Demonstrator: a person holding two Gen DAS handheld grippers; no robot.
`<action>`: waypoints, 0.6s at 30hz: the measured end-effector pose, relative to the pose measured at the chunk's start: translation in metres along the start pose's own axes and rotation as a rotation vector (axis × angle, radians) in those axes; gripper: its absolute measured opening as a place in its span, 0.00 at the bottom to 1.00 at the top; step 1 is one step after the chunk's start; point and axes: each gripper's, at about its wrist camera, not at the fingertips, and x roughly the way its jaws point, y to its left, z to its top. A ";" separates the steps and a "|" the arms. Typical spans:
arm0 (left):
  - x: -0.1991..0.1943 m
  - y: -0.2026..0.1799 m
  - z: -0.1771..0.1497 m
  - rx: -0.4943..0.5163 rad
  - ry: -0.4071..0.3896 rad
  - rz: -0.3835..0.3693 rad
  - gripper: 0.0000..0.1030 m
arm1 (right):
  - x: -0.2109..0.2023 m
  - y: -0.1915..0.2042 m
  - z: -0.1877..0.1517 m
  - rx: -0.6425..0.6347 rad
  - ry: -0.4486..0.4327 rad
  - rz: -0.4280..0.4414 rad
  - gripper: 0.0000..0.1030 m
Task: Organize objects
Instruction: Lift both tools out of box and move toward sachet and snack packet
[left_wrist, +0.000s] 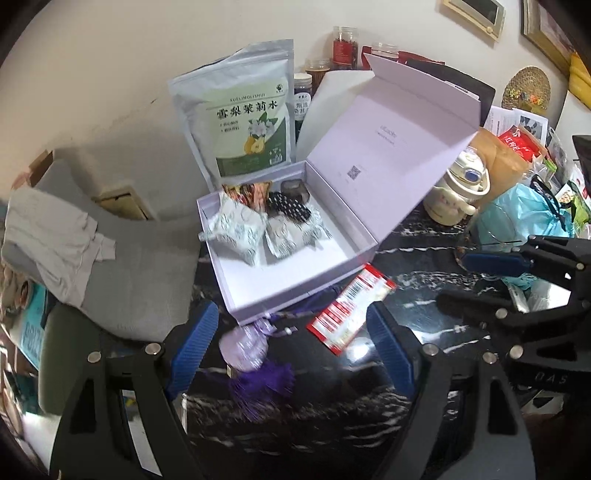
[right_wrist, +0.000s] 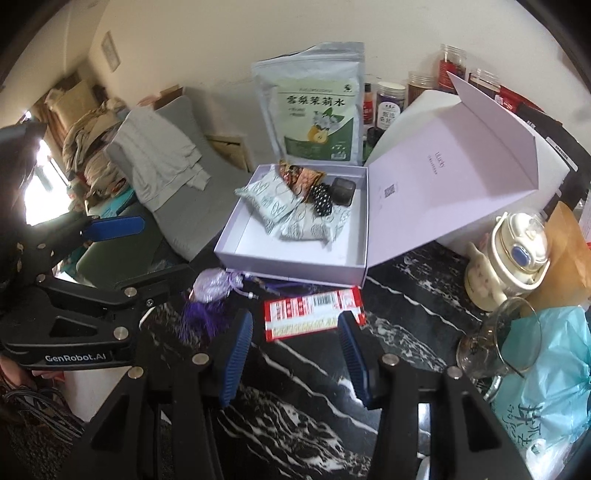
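At the far left, off the tabletop's edge, a grey cushioned seat (right_wrist: 192, 192) carries a pale folded cloth (right_wrist: 159, 158). The black, white-veined tabletop (right_wrist: 317, 406) begins just right of it.

The left tongs (left_wrist: 291, 343) hang over the near left part of the tabletop with their blue pads set wide apart and nothing between them. Just ahead of them, and partly between the pads in the left wrist view, lies a lilac sachet (left_wrist: 242, 349) with a dark purple tassel (left_wrist: 264, 384) (its cord trails toward the box). To its right a red and white flat packet (left_wrist: 351, 310) lies on the tabletop, its far end touching or almost touching the near wall of the box.

The lilac gift box (left_wrist: 280, 291) sits in the middle with its lid (left_wrist: 388, 144) thrown back to the right and standing tilted. Inside, crowded into the far left part, are white patterned sachets (left_wrist: 236, 229), a black dotted item (left_wrist: 288, 210), a small dark case (left_wrist: 293, 190) and an orange-brown printed packet (right_wrist: 299, 177); the near right part of the tray is bare. A green and white standing pouch (left_wrist: 247, 122) leans upright behind the box, with jars (left_wrist: 345, 48) along the wall to its right.

The right tongs (right_wrist: 295, 347) are half parted and empty, hovering above the tabletop just short of the red packet. Further right stand a cream lidded cup (right_wrist: 506, 258), a glass teapot (right_wrist: 495, 343) and a teal plastic bag (right_wrist: 554, 369).
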 end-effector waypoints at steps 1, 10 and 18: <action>-0.003 -0.004 -0.004 -0.003 0.000 0.006 0.79 | -0.002 0.001 -0.003 -0.008 0.001 0.005 0.47; -0.029 -0.028 -0.039 -0.060 -0.006 0.049 0.79 | -0.018 0.003 -0.033 -0.064 0.005 0.037 0.47; -0.029 -0.033 -0.084 -0.141 0.044 0.070 0.79 | -0.002 0.002 -0.057 -0.081 0.052 0.064 0.47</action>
